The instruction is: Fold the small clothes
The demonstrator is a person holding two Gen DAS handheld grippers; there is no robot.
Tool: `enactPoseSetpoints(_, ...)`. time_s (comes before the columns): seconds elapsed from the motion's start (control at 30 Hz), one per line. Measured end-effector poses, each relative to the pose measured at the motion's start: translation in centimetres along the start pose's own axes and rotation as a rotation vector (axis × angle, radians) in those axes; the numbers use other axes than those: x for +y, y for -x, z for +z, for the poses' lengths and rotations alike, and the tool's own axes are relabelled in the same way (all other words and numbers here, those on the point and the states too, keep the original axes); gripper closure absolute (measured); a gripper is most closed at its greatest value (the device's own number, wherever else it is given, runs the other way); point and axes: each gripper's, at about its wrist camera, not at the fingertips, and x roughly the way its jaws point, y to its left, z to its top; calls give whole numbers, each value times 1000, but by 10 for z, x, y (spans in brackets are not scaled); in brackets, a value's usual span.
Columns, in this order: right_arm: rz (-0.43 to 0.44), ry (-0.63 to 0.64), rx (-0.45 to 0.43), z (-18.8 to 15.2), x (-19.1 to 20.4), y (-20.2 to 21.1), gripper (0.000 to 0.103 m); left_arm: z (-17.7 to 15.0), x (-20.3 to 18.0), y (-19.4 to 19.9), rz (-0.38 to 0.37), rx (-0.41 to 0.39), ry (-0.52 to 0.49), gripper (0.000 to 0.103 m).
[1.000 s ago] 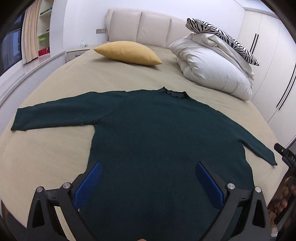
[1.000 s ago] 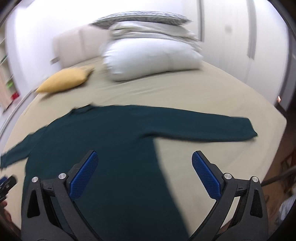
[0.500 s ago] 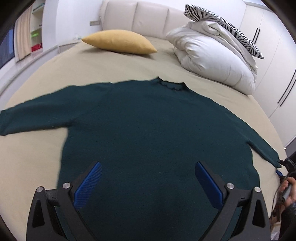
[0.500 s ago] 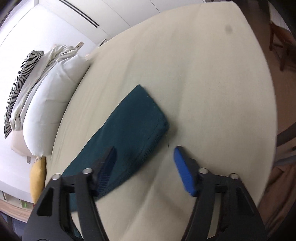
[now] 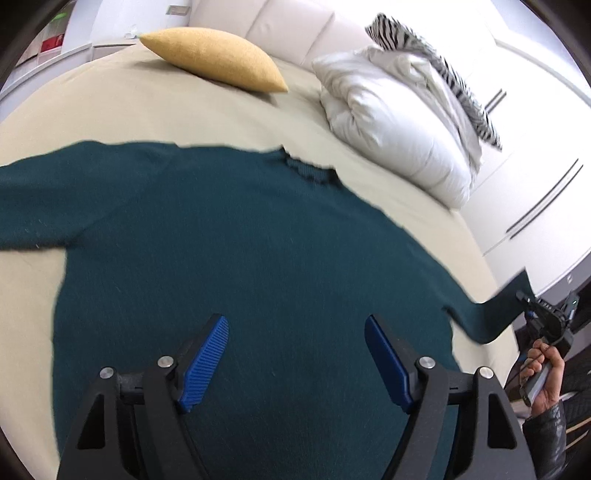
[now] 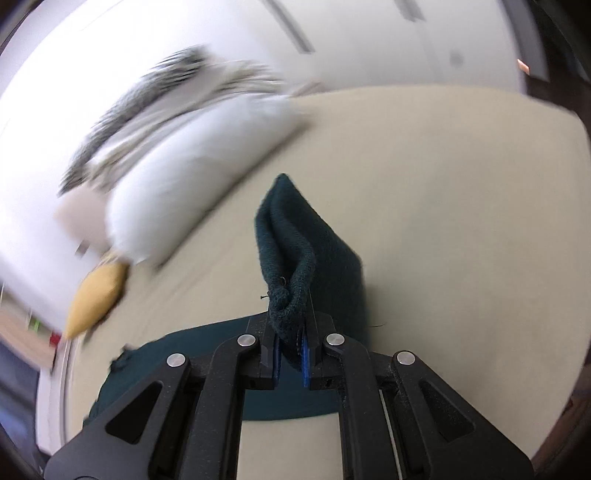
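A dark green long-sleeved sweater (image 5: 240,251) lies flat, front up, on the beige bed (image 5: 110,107). My left gripper (image 5: 295,354) is open and empty, hovering over the sweater's lower body. My right gripper (image 6: 290,354) is shut on the cuff of the sweater's right sleeve (image 6: 295,266) and holds it lifted off the bed. In the left wrist view the right gripper (image 5: 543,317) shows at the far right with the raised sleeve (image 5: 495,314) in it. The left sleeve (image 5: 33,206) lies stretched out to the left.
A yellow pillow (image 5: 214,59) lies near the cream headboard (image 5: 277,26). A folded white duvet (image 5: 399,122) with a zebra-striped pillow (image 5: 443,70) on top sits at the back right. White wardrobe doors (image 5: 535,155) stand beyond the bed's right edge.
My right gripper moved to the right sleeve's cuff, shut on it and lifted it off the bed. My left gripper moved in closer over the sweater's body and stays open.
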Motion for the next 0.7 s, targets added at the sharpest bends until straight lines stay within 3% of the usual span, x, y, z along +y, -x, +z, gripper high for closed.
enactPoseSetpoints(0.13, 182, 227, 54, -26, 131, -15, 96, 17, 20, 12, -26, -40, 45, 25)
enactPoseSetpoints(0.2, 259, 290, 109, -55, 186, -32, 96, 22, 31, 15, -34, -49, 69, 25)
enactPoseSetpoints(0.33, 318, 351, 233, -126, 263, -82, 96, 29, 49, 13, -49, -46, 96, 25)
enactPoseSetpoints(0.47, 287, 383, 373, -192, 289, -137, 92, 35, 58, -5, -71, -7, 124, 25)
enactPoseSetpoints(0.53, 328, 332, 463, -210, 283, -151, 78, 36, 57, -15, -78, 10, 126, 24)
enactPoseSetpoints(0.57, 349, 299, 491, -214, 276, -153, 54, 37, 55, -20, -84, 16, 128, 21)
enactPoseSetpoints(0.6, 363, 267, 492, -215, 267, -149, 42, 39, 53, -29, -92, 28, 131, 18)
enactPoseSetpoints(0.7, 384, 246, 418, -217, 239, -116, 36, 41, 40, -51, -92, 59, 113, 16)
